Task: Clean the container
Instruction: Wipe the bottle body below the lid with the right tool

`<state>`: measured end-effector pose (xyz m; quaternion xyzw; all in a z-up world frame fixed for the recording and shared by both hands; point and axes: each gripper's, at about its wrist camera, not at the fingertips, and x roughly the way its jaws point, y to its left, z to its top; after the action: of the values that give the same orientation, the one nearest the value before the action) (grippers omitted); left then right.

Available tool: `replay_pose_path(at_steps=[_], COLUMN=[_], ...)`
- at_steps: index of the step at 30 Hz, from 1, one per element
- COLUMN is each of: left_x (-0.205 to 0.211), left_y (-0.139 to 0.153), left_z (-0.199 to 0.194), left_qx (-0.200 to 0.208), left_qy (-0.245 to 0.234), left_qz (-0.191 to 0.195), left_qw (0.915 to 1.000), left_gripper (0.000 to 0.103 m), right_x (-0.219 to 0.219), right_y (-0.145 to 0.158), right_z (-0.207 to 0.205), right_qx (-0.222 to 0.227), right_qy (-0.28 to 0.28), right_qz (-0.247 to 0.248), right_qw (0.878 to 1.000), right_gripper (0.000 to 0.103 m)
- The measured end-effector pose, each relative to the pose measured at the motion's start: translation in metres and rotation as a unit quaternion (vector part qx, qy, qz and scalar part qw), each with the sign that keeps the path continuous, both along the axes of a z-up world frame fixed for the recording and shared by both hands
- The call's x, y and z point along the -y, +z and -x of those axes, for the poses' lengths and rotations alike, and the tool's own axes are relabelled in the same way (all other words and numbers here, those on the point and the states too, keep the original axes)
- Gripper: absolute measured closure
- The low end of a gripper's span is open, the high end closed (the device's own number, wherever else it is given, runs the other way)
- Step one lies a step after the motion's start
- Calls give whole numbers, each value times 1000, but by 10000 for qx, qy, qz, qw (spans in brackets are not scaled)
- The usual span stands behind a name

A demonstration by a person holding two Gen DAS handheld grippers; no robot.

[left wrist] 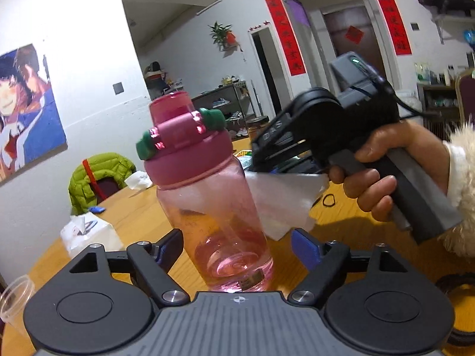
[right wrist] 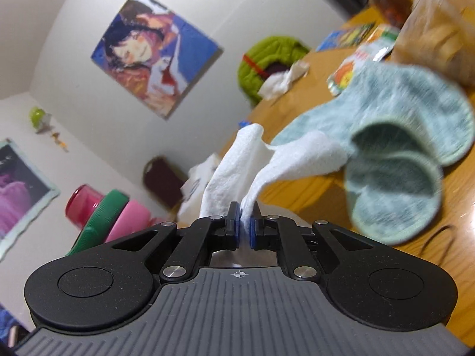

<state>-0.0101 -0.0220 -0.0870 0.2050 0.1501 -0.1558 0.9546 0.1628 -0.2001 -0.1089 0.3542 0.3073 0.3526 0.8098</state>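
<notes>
Pink bottle (left wrist: pixel 212 195), transparent with a darker pink lid and green handle ends, stands upright on the wooden surface (left wrist: pixel 142 216), directly in front of the left hand-held gripper (left wrist: pixel 237 247) and between its two blue fingertips (left wrist: pixel 305 244). The jaws stand apart on both sides of the bottle's lower part; a gap shows between each pad and the plastic wall, so the bottle is not squeezed. This hand-held gripper points slightly downward toward the base of the bottle.

To the right of the bottle and a little behind it, the right hand-held gripper (left wrist: pixel 256 167) is seen from the side. A hand (left wrist: pixel 374 175) with a fluffy cream sleeve wraps around its grey handle, with the fingers curled over the front of the grip. Its jaws are almost fully closed and pinch a white paper tissue (right wrist: pixel 237 166). In the left wrist view the tissue hangs down from the jaws, just beside the bottle's right wall; whether it touches I cannot tell.

In the right wrist view, the bottle's lid (right wrist: pixel 98 207) appears low on the left of the hand-held gripper, and a light green cloth item (right wrist: pixel 386 148) lies on the surface ahead to the right.
</notes>
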Motion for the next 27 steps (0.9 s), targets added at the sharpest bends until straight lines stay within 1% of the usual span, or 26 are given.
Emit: replay_pose_path(at_steps=[2,3,4,6,8,9,11,13,15,18,20,22,23,24,25,26,27], left_x=[1,1,0,-4,-8,-10,-17,-20,-19,-17,-15,-14,-13,-12,-11,-11,-12], left_y=[-3,-5,-5,-3,-2,-2,0,1,0,-1,-1,0,1,1,1,2,1], left_z=[-2,-3,-4,-10,-18,-22,-28,-31,-30,-25,-22,-18,-17,-17,-18,-18,-18], left_qx=[0,0,-10,-30,-20,-21,-68,-143,-127,-82,-71,-74,-68,-59,-52,-48,-45], left_qy=[-9,-14,-18,0,60,65,36,60,77,100,85,36,10,-16,-25,-27,-30], left_qz=[-30,-44,21,167,258,312,538,693,724,719,718,725,717,706,697,701,712], left_qw=[10000,10000,10000,9999,9996,9995,9985,9975,9973,9973,9974,9973,9974,9975,9975,9975,9974], left_gripper=[24,24,24,25,29,27,24,26,28,29,29,29,29,29,29,29,29], right_x=[-8,-10,-11,-8,-3,-1,-1,-3,-5,-13,-12,-2,5,11,14,15,13], right_y=[-1,1,3,6,10,13,19,24,23,15,12,14,15,14,12,9,5], right_z=[0,1,2,3,4,5,11,17,23,21,20,23,24,23,22,19,16], right_qx=[-22,60,92,17,-42,-42,60,215,311,241,214,333,394,378,309,225,92], right_qy=[248,242,242,271,332,371,474,555,537,435,365,302,287,299,337,367,386], right_qz=[95,238,336,404,486,555,770,956,1097,1220,1017,399,-62,-432,-658,-793,-748], right_qw=[9996,9994,9991,9988,9983,9978,9959,9936,9920,9913,9939,9982,9988,9979,9968,9959,9964], right_gripper=[92,92,92,93,93,93,93,93,92,92,92,92,92,92,92,92,92])
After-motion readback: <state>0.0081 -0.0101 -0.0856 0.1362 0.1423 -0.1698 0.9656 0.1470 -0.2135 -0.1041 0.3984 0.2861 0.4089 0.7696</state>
